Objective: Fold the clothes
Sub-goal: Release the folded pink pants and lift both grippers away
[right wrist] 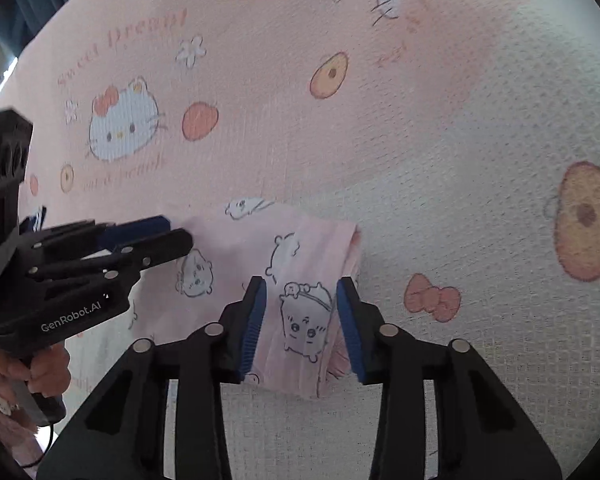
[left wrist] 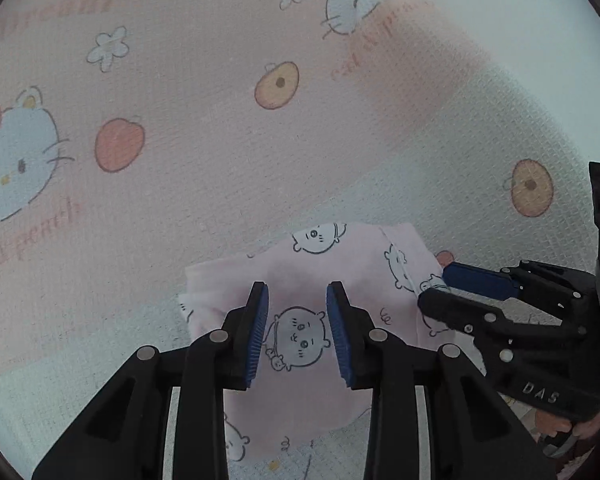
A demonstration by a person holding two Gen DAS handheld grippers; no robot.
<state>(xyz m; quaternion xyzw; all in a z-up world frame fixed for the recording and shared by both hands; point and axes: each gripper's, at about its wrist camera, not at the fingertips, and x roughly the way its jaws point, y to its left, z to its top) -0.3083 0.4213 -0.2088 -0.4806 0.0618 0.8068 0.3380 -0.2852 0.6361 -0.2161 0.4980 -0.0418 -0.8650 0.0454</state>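
A pink-and-white bed sheet (left wrist: 228, 168) printed with cartoon cats, flowers and fruit covered the surface. On it lay a small pink garment (left wrist: 300, 280) patterned with cartoon faces, partly folded. The left tool (left wrist: 297, 332) hung above the garment's near part, its blue pads apart and pressing nothing. The right tool (right wrist: 301, 326) stood likewise over the folded edge, jaws parted around the cloth without gripping. A hand (right wrist: 40, 372) held the left tool's handle.
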